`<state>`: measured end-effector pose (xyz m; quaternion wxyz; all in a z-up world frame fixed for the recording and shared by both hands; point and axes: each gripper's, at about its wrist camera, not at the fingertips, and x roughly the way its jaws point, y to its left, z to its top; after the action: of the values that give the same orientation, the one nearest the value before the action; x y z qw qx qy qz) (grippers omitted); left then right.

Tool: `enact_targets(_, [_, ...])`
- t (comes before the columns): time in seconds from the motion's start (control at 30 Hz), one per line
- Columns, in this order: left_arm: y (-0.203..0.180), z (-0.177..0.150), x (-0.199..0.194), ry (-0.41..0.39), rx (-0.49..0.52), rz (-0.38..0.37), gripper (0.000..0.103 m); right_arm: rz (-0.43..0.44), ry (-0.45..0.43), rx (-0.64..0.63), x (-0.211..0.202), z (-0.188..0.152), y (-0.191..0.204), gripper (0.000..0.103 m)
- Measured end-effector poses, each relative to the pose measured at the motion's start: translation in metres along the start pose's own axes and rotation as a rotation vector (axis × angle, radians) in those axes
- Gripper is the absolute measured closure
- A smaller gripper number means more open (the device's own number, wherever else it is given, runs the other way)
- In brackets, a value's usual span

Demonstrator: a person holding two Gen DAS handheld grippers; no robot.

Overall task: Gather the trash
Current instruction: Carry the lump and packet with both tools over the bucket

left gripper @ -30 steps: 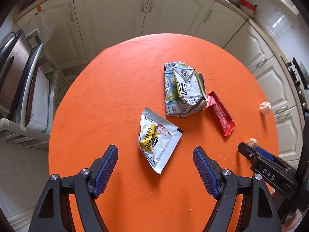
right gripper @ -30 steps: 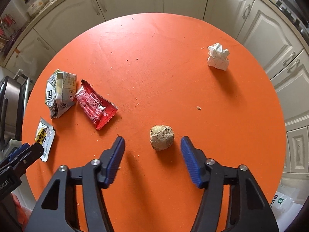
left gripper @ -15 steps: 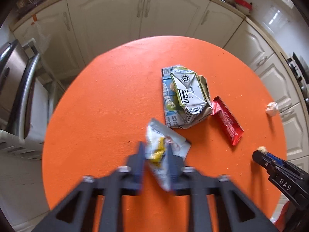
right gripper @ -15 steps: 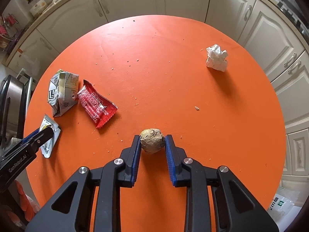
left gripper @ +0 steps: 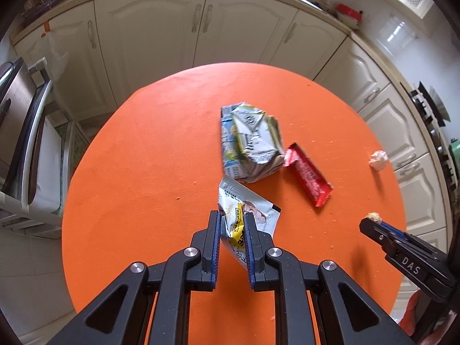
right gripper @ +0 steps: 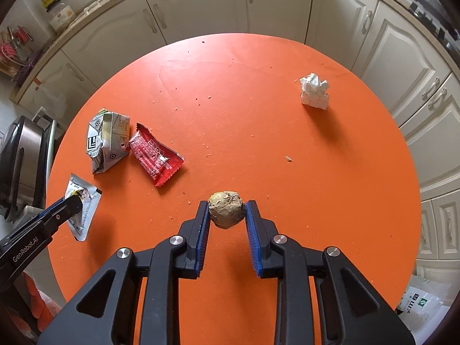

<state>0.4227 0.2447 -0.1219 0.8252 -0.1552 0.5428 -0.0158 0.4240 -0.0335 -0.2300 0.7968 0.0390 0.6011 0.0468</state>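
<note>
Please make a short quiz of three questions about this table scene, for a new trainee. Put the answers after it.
1. True or false: the left gripper is shut on the silver snack packet.
2. What does the right gripper hold? A) crumpled white paper B) brown lump C) red wrapper
3. Fill in: the red wrapper lies beside the crushed ____.

Key: 1 true. 2 B, the brown lump; the crumpled white paper sits apart, untouched. 3 carton.
</note>
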Motion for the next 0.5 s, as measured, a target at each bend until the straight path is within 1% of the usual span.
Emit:
enact_targets(0.17, [-0.023,-0.005,-0.013,-0.019,0.042,-0.016,0.092,0.001,-0.029,0.020,-0.015,-0.006,-0.010,0.078])
enact_targets(0.23, [-0.034,-0.009,-0.016,-0.029,0.065,-0.007,0.092,0.001,-0.040,0.032,-0.021,-0.010,-0.017,0.078])
enact_targets(0.27, [-0.040,-0.011,-0.018,-0.036,0.079,-0.002,0.092,0.001,-0.047,0.040,-0.024,-0.012,-0.021,0.078])
enact_targets(0.37, [-0.061,-0.018,-0.022,-0.030,0.119,-0.022,0.092,-0.006,-0.065,0.066,-0.036,-0.021,-0.037,0.078])
enact_targets(0.43, [-0.077,-0.023,-0.024,-0.033,0.155,-0.018,0.092,-0.012,-0.078,0.087,-0.043,-0.026,-0.050,0.078])
enact_targets(0.5, [-0.098,-0.030,-0.027,-0.034,0.195,-0.029,0.092,-0.017,-0.094,0.112,-0.052,-0.032,-0.064,0.078])
